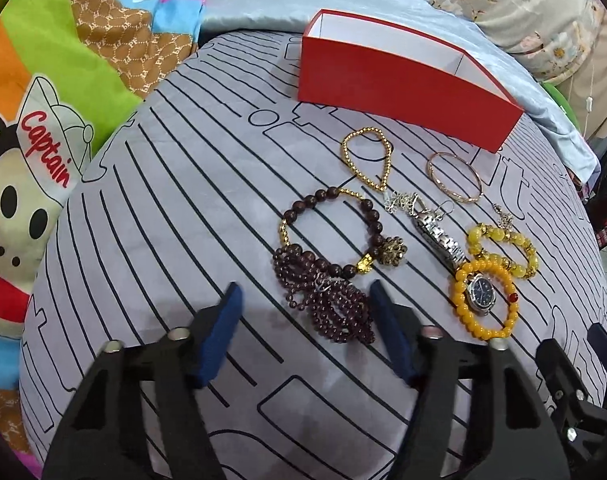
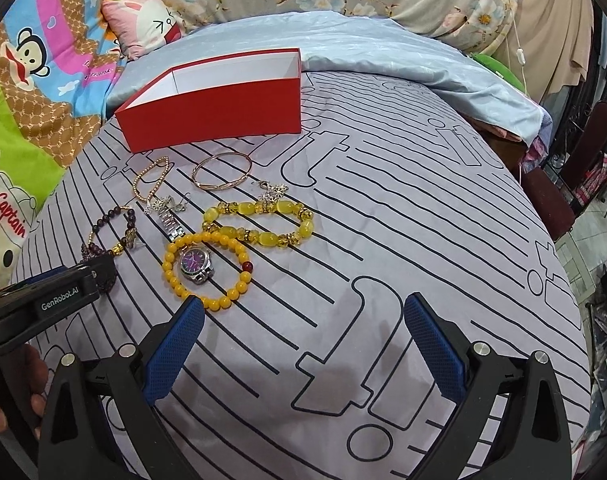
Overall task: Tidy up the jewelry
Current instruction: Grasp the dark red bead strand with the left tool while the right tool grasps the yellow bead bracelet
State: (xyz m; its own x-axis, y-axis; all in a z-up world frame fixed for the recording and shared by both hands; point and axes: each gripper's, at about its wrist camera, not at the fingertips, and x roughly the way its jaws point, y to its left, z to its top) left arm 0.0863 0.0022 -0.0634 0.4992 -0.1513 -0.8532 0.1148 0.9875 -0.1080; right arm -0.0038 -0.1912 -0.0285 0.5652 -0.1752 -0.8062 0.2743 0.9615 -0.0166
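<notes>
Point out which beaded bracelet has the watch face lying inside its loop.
The orange-yellow round-bead bracelet with one red bead; the paler yellow bracelet beside it is empty.

Open red box [image 1: 391, 92] stands on the bed; beaded bracelets [image 1: 331, 276], bangle [image 1: 455, 176] and watch [image 1: 477, 290] lie scattered before it.

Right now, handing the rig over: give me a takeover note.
Left gripper: open, holding nothing, over the dark bead strands.
Right gripper: open, empty, near the orange bead bracelet that rings the watch.
Red box: empty as far as visible, at the far end of the striped sheet.
Done: nothing boxed.
Left: all the jewelry, also gold bead bracelet, bangle, yellow bracelet.
</notes>
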